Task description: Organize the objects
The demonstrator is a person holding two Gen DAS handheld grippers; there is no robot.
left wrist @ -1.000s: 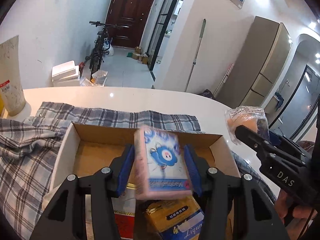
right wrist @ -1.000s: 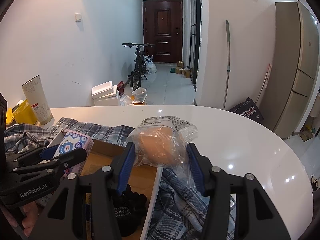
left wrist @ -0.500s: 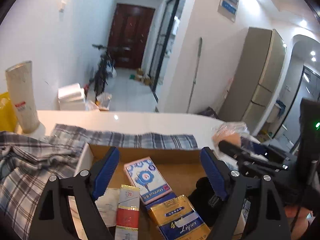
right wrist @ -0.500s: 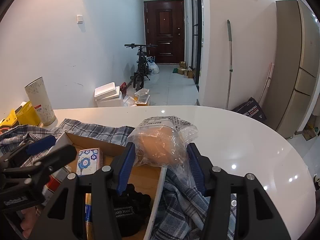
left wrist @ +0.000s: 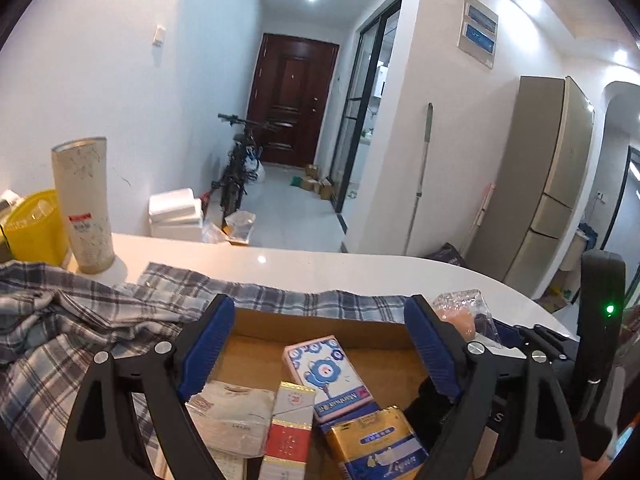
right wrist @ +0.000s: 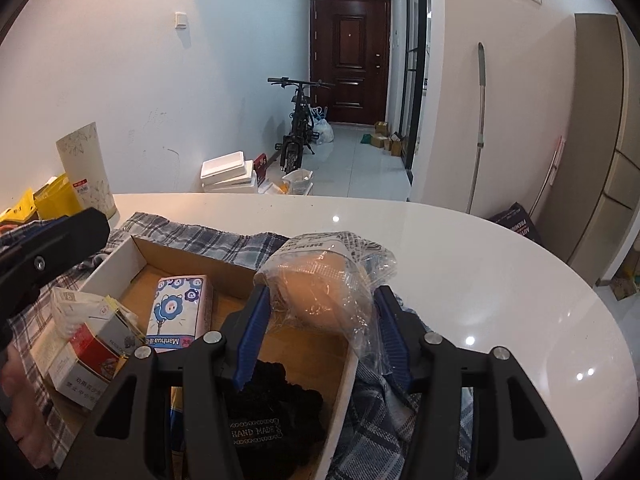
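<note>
Two tongs work over one open cardboard box [right wrist: 120, 262] that sits on a plaid cloth [left wrist: 60, 320] spread across a white rounded desk [right wrist: 460, 260]. Far left on the desk stand a yellow container [left wrist: 34, 224] and one tall pale tumbler [left wrist: 84, 204] with a small red label too small to read. The left tongs [left wrist: 316, 344] have just been opening and now stand wide apart with nothing between them, hovering over the box. Below them in the box lie a white paper pack [left wrist: 232, 412], a red-and-white carton [left wrist: 290, 428], a tissue pack [right wrist: 180, 308] with blue flowers reading "Manhua", and a gold-and-blue pack [left wrist: 376, 448] reading "Liyun". A black knitted item [right wrist: 276, 416] tagged "HAND MADE" lies at the box's right end. The right tongs [right wrist: 320, 328] grip one clear bag holding a tan bun [right wrist: 324, 280], above the box's right wall. Behind, a hallway holds one bicycle [right wrist: 298, 128], white foam boxes [right wrist: 228, 172] and a dark red door [right wrist: 350, 60].
</note>
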